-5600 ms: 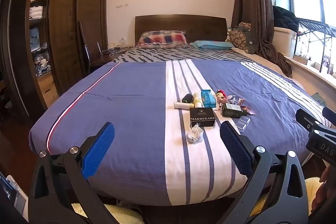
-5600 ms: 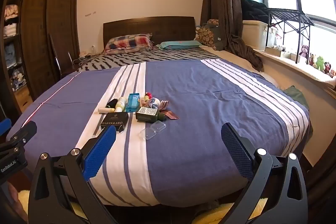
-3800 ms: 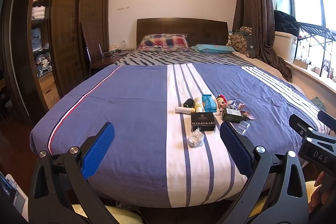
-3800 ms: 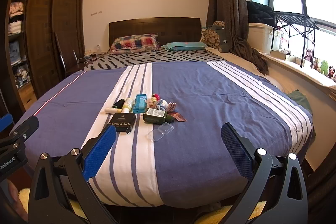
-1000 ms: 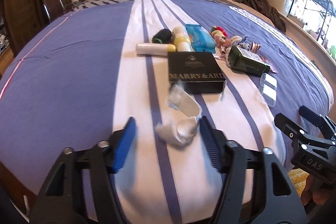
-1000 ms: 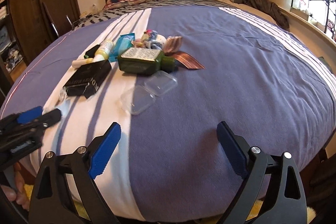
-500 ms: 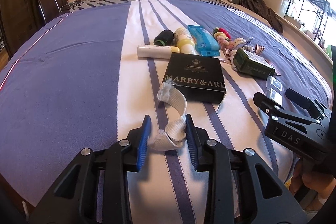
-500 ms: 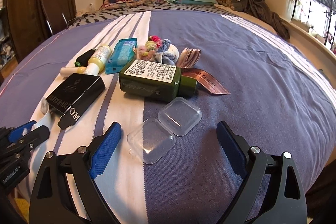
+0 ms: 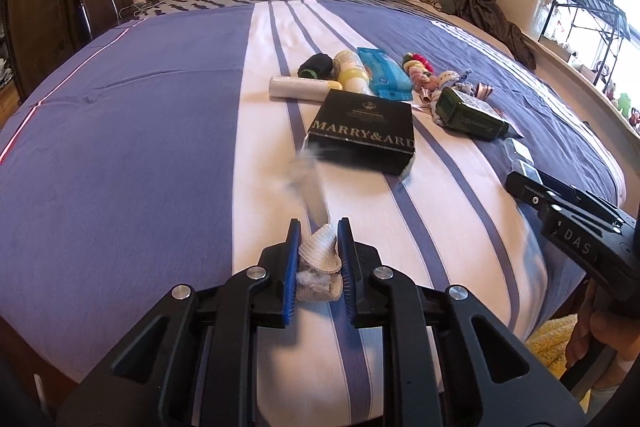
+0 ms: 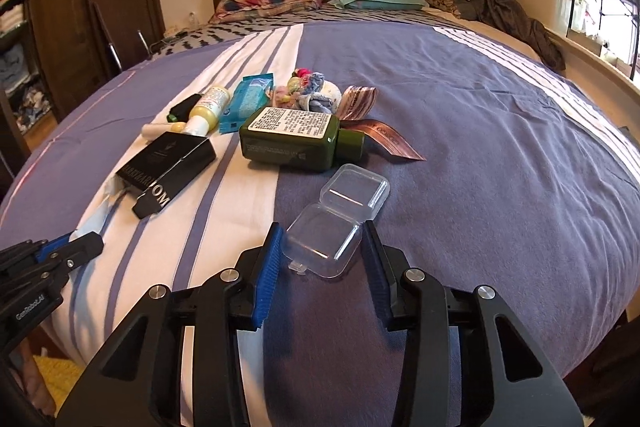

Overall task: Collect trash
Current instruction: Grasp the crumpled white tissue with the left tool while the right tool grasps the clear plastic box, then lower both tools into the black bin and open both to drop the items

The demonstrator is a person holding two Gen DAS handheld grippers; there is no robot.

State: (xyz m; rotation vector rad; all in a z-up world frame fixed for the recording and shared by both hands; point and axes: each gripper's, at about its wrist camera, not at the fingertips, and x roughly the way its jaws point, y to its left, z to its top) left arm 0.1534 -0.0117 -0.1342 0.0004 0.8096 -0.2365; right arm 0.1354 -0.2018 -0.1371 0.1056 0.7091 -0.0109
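Note:
My left gripper [image 9: 319,231] is shut on a crumpled white bandage strip [image 9: 319,257], whose loose end trails blurred toward a black box marked MARRY&ARD [image 9: 364,131]. My right gripper [image 10: 322,241] has its jaws close around the lower half of an open clear plastic case [image 10: 324,247] lying on the blue bedcover; whether the pads touch it I cannot tell. The left gripper also shows at the left edge of the right wrist view [image 10: 80,245].
A green bottle [image 10: 296,139], a black box [image 10: 168,167], a blue wipes pack [image 10: 246,101], a yellow-white tube [image 10: 208,109], hair ties [image 10: 300,83] and a brown ribbon [image 10: 384,141] lie mid-bed. The bed edge is just below both grippers. Pillows and the headboard are at the far end.
My left gripper has closed fully on the bandage and lifted it, its tail swinging. My right gripper has moved forward and narrowed its jaws around the clear case.

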